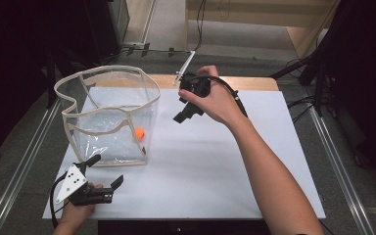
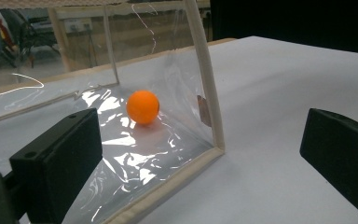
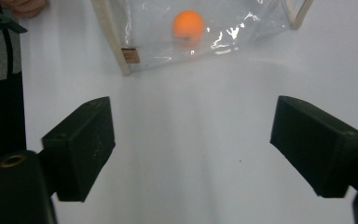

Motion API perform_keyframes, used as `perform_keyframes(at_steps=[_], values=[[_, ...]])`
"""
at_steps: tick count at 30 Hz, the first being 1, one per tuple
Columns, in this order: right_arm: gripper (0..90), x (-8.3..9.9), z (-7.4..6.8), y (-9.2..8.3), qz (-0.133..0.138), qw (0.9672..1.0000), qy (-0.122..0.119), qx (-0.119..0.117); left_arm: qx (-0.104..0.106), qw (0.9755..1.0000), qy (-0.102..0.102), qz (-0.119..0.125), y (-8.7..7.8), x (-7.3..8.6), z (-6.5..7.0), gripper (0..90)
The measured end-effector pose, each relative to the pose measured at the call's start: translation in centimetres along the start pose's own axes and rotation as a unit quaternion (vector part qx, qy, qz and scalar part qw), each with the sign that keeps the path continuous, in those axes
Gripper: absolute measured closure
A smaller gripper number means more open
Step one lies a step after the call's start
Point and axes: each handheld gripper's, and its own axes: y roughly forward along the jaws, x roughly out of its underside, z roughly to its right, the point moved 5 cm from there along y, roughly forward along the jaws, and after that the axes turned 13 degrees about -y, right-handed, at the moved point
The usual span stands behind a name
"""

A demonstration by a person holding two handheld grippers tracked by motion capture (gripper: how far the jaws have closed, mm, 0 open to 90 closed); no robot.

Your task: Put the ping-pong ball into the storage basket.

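One orange ball (image 1: 139, 131) lies on the floor of the clear bag (image 1: 106, 117), close to the bag's near right corner as the high view shows it. From the right gripper (image 1: 185, 108), held above the white sheet (image 1: 254, 161) with its jaws spread and nothing between them, the ball sits at about eight o'clock in that view, beyond the bag's right wall. From the left gripper (image 1: 107, 172), also spread and empty by the bag's near edge, the ball is at about one o'clock. The left is nearer; either claw, I judge, must go in over the open rim (image 1: 103, 70).
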Motion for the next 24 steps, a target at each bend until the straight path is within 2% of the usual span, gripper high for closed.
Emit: perform_keyframes(at_steps=[22,24], values=[[6.8,3.6,-1.0,0.4,0.015,0.9994,0.025,0.017,0.000,1.0000,0.001,-0.002,0.0,0.0,0.0,0.0],[6.8,3.9,-1.0,0.4,0.011,0.9990,0.032,0.028,-0.001,1.0000,0.000,-0.001,0.0,0.0,0.0,0.0]])
